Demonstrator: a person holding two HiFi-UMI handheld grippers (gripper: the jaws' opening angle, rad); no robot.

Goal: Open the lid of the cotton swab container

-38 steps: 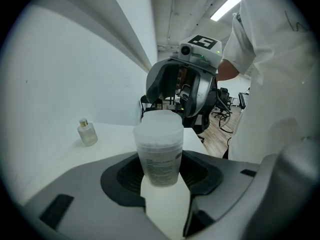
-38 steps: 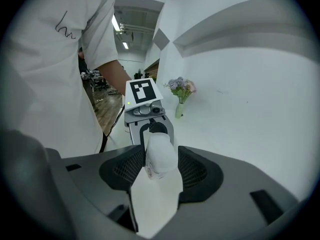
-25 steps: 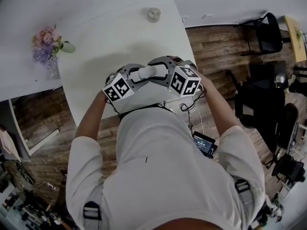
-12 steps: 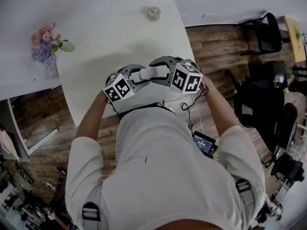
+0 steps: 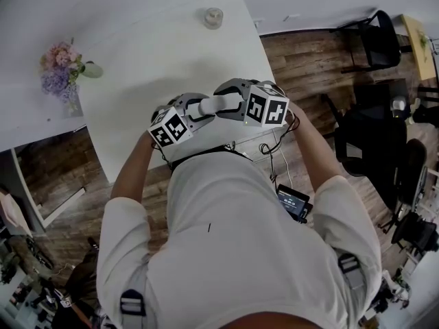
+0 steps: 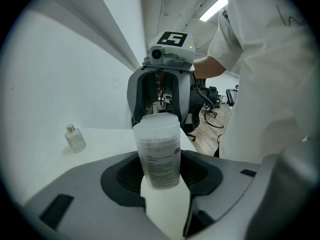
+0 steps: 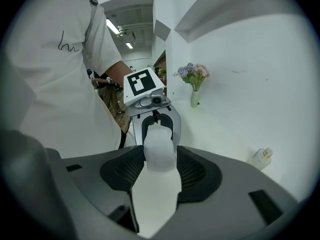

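Note:
A translucent cotton swab container is held level above the near edge of the white table, between two grippers that face each other. My left gripper is shut on its labelled body, which sticks out from between the dark pads. My right gripper is shut on the far end, where the rounded lid sits between its pads. The lid is on the container. In the left gripper view the right gripper stands just behind the lid. The left gripper shows behind the container in the right gripper view.
A small glass bottle stands at the table's far edge. A vase of flowers is on the surface at the left. Dark office chairs stand on the wooden floor at the right. A small screen device hangs by the person's hip.
The right gripper's marker cube has rolled slightly. Both grippers and the container stay in the same place.

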